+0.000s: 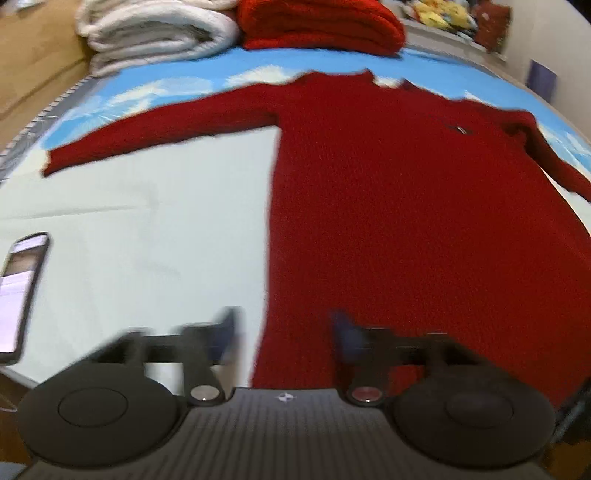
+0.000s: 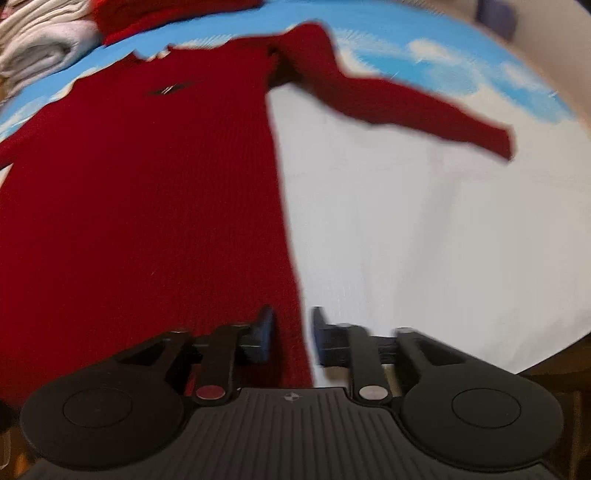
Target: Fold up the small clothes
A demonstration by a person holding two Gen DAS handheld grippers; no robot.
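From the left wrist view, a red knitted sweater lies flat and face up on a white sheet spread over a bed, its collar toward the far side where a sky-print cover shows, and its 2 sleeves spread out to either side. The left gripper hangs over the near hem at the sweater's left edge, its jaws wide and nothing between the pads; 1 finger sits above the bare sheet and the other above the red knit. A phone rests at the near left of the sheet, and folded white blankets and a folded red knit are stacked at the far end. From the right wrist view, the right gripper straddles the sweater's right side edge near the hem, jaws narrow but not pressing, the red edge running up between them. The garment is laid out and no fold has been made, so the step in hand looks like taking hold of the 2 lower corners. The next move calls for lowering both sets of pads onto the hem, pinching through both knit layers without catching the sheet, then lifting evenly.
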